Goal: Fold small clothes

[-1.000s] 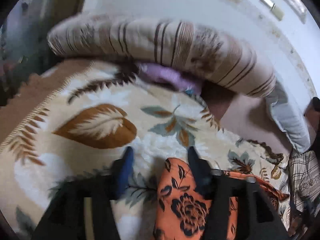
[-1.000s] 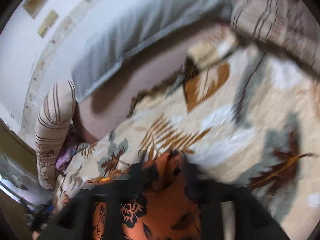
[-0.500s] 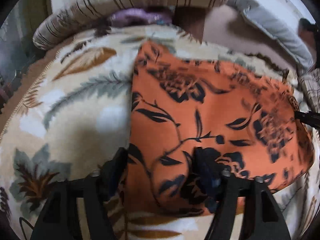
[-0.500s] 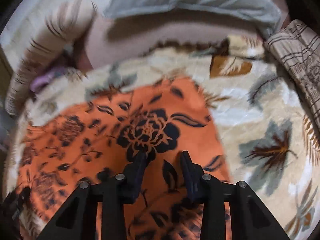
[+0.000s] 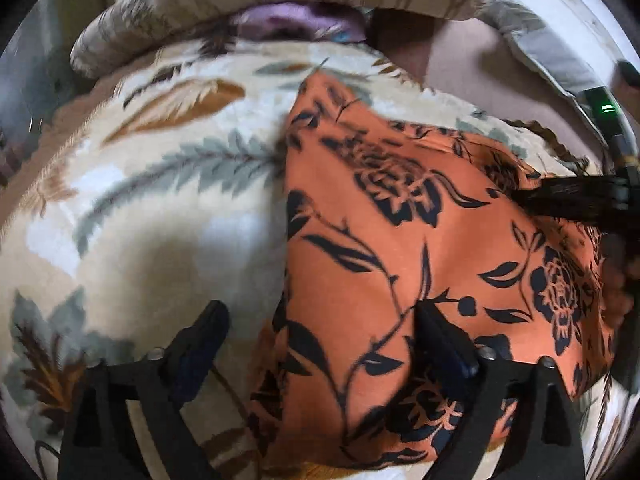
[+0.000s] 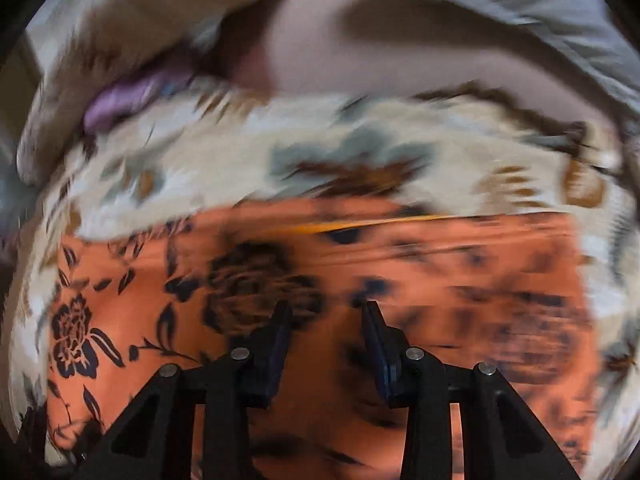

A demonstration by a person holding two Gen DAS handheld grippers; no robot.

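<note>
An orange garment with a black flower print [image 5: 400, 248] lies spread on a cream leaf-patterned blanket [image 5: 160, 216]. My left gripper [image 5: 320, 320] is open above the garment's left edge; its right finger is over the cloth, its left finger over the blanket. The garment also fills the lower half of the blurred right wrist view [image 6: 280, 288]. My right gripper [image 6: 326, 312] is open above it with nothing between the fingers. The right gripper's dark tip [image 5: 568, 200] shows at the garment's right side in the left wrist view.
A striped bolster [image 5: 280, 4] and a purple cloth [image 5: 296, 24] lie at the far edge of the blanket. A grey pillow [image 5: 540, 60] leans against the wall at the right. A pinkish sheet [image 6: 360, 68] shows beyond the blanket.
Both grippers have pulled back from the garment, which now lies spread out flat. My left gripper has opened wider. The right view is blurred by fast motion.
</note>
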